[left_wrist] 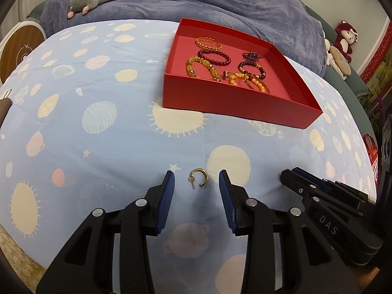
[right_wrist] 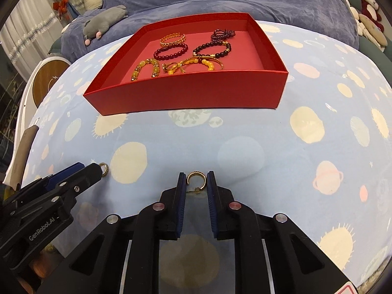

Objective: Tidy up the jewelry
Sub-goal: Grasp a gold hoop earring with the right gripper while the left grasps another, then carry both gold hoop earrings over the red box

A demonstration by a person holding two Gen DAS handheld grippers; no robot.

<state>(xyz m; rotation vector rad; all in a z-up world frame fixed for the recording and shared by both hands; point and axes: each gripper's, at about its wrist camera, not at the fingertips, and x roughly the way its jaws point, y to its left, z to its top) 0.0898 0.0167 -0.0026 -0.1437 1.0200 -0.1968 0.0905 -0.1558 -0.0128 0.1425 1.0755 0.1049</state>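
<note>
Two gold hoop earrings lie on the bed w/ the planet-print sheet (right_wrist: 245,132), one per gripper, both on the near side of the red box (right_wrist: 186,93), well apart from it.

Right gripper (right_wrist: 196,183): its earring (right_wrist: 194,180) sits directly between the fingers (right_wrist: 181,188), at the tips. The open C faces toward the camera w/ the post at the near end, so the hoop's width runs finger to finger. Fingers narrowed right down; both pads look to be touching the hoop's sides – pinching it, as far as the right wrist view shows. Earring is still on the sheet, not lifted.

Left gripper (left_wrist: 196,183): fingers (left_wrist: 169,186) spread, clear gaps either side of the other earring (left_wrist: 199,177), which lies centred between the tips. Its C opens to the left in that view, post trailing toward the left finger. No contact.

Judgement: right hand is ahead – grip about made, next is lift & carry forward to the box, which lies straight ahead and slightly left of it. Box already holds bead bracelets (right_wrist: 171,50) and a gold bangle (right_wrist: 172,38) toward the far-left part; the right half of the floor is bare, easiest drop spot. Left only needs to pinch; the hoop is already lined up.
</note>
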